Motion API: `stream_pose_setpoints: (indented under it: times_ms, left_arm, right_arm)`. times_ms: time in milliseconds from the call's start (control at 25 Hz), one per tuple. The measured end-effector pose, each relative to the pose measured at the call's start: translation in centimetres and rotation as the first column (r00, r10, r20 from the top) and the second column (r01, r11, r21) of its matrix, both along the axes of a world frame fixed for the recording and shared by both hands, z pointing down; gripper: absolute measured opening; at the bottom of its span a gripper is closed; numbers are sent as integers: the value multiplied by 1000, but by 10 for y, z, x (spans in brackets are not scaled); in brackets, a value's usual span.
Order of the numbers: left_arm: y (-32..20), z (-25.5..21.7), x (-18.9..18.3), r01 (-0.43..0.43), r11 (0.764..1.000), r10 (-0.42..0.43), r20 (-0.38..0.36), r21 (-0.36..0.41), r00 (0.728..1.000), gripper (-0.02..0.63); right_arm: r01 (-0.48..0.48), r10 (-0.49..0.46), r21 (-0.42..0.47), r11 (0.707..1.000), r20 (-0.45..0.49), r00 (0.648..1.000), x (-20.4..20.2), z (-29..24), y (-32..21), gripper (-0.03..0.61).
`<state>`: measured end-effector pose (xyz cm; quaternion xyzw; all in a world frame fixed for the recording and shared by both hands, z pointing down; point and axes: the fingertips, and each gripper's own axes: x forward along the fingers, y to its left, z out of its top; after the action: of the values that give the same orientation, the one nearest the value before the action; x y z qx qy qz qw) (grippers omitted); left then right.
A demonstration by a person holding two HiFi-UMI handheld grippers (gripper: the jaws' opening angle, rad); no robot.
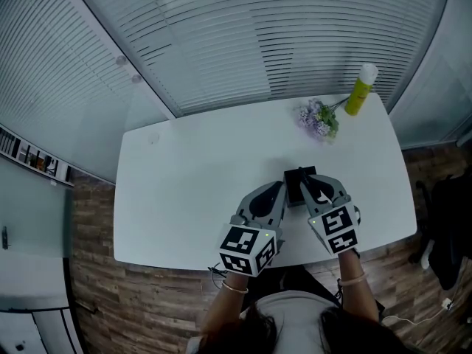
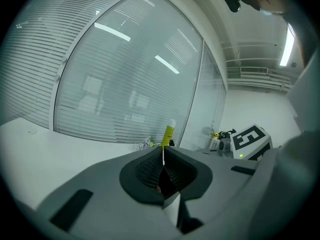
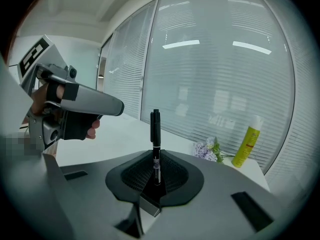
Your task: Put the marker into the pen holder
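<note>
We hold the marker (image 3: 156, 134) upright in our right gripper (image 3: 156, 160), jaws clamped on its lower barrel and its cap pointing up. The black pen holder (image 1: 297, 177) stands on the white table (image 1: 192, 183), just at our gripper tips. Our left gripper (image 2: 163, 165) hovers to the left, jaws together with nothing between them. At the far right stand a yellow bottle (image 1: 361, 89) and flowers (image 1: 318, 119).

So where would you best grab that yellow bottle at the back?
Probably around the yellow bottle at mid-body, below its white cap, coming in level from the near side: it stands upright and slim, with the purple flowers close on its left.
</note>
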<state>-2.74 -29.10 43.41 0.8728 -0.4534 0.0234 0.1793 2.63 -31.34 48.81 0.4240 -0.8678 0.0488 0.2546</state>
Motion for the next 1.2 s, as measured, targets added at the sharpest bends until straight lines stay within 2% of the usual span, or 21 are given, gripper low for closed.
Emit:
stream_pose_setpoints:
  times_ms: [960,1200]
  left_arm:
    - [-12,10,-6,-3,999,2,-17,-35,1000,26]
    - [-16,10,-9,-5,999,4,-24,-40,1000,26]
  right_arm:
    - [16,-35,-150,989,-125,992,-6,36,-9,69]
    - [30,-58,-165,986,-168,984,-9,40,-12,69]
